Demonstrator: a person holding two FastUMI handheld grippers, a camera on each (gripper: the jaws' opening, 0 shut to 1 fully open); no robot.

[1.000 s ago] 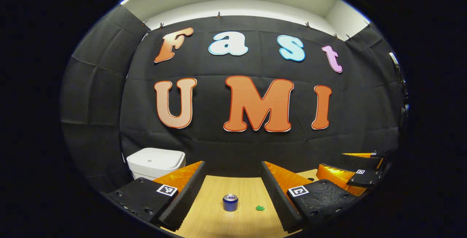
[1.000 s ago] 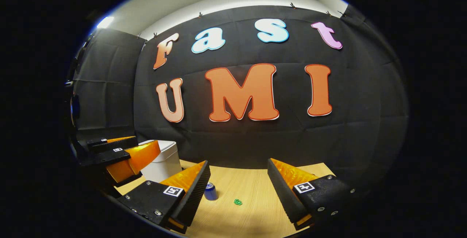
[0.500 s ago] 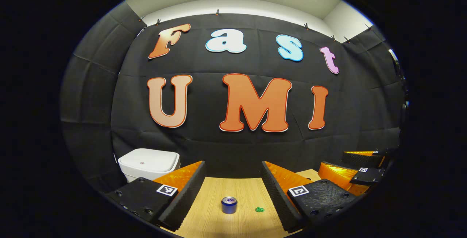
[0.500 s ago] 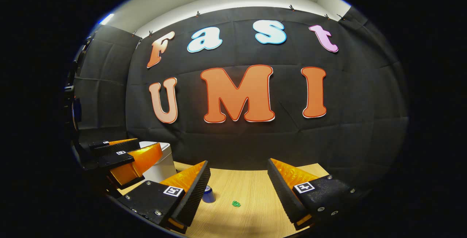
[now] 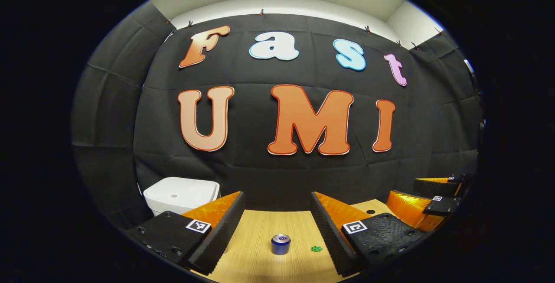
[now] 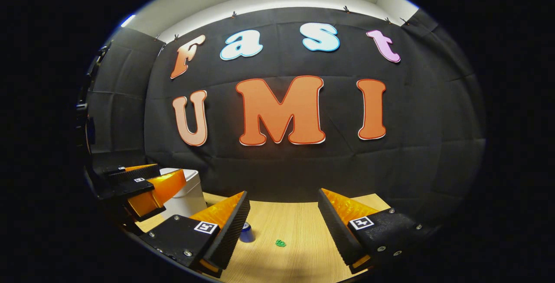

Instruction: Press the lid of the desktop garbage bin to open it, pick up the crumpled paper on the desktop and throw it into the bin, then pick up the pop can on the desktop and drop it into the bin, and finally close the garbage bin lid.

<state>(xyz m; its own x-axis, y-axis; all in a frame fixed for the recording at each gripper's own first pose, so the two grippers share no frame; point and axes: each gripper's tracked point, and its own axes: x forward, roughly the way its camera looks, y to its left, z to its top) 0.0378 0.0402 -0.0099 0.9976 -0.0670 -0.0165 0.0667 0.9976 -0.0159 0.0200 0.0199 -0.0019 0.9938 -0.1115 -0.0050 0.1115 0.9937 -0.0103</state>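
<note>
Both grippers, left [image 5: 277,213] and right [image 6: 284,211], hang wide open, empty, above the desk [image 5: 256,252]. The can [image 5: 280,244] stands beside the paper [image 5: 316,248] (tiny, hard to make out). In the right gripper view the can is half hidden behind a finger [image 6: 227,226], the shut bin [image 5: 180,194] partly behind the left gripper

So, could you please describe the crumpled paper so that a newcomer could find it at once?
Start from the wooden desktop below the black cloth wall. Near its middle stands a blue pop can; just to its right in the left gripper view lies the crumpled paper, a tiny green wad, far smaller than the can.
</note>
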